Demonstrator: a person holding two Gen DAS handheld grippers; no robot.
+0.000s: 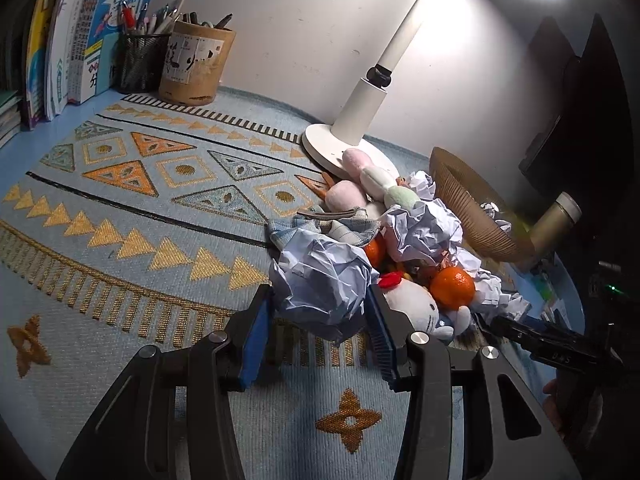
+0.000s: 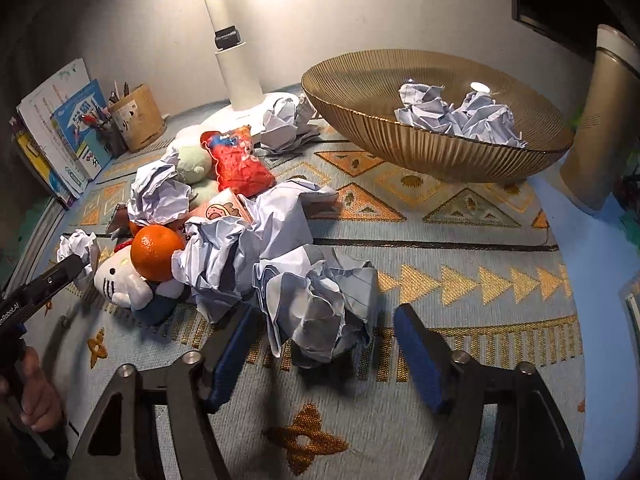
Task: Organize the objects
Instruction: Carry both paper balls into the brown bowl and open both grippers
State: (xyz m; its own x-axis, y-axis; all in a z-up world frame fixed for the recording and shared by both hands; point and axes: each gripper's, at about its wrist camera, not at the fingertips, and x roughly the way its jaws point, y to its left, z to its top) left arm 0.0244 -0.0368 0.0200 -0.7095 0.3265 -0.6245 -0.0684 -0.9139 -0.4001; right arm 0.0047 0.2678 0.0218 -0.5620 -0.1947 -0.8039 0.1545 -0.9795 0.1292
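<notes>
A heap of clutter lies on the patterned mat: crumpled paper balls, two oranges [image 1: 453, 286], a white cat plush [image 1: 416, 306], pastel plush toys [image 1: 374, 178] and a red snack bag [image 2: 239, 164]. My left gripper [image 1: 320, 300] is shut on a crumpled paper ball [image 1: 322, 286] at the heap's near edge. My right gripper [image 2: 320, 340] is open, its blue pads either side of another crumpled paper ball [image 2: 320, 308] without touching it. A ribbed gold bowl [image 2: 436, 148] at the back right holds two paper balls [image 2: 460, 114].
A white desk lamp [image 1: 360, 120] stands behind the heap. A wooden pen pot [image 1: 196, 64], a mesh pen cup [image 1: 142, 60] and upright books [image 1: 80, 40] line the back left. A beige flask [image 2: 600, 120] stands right of the bowl.
</notes>
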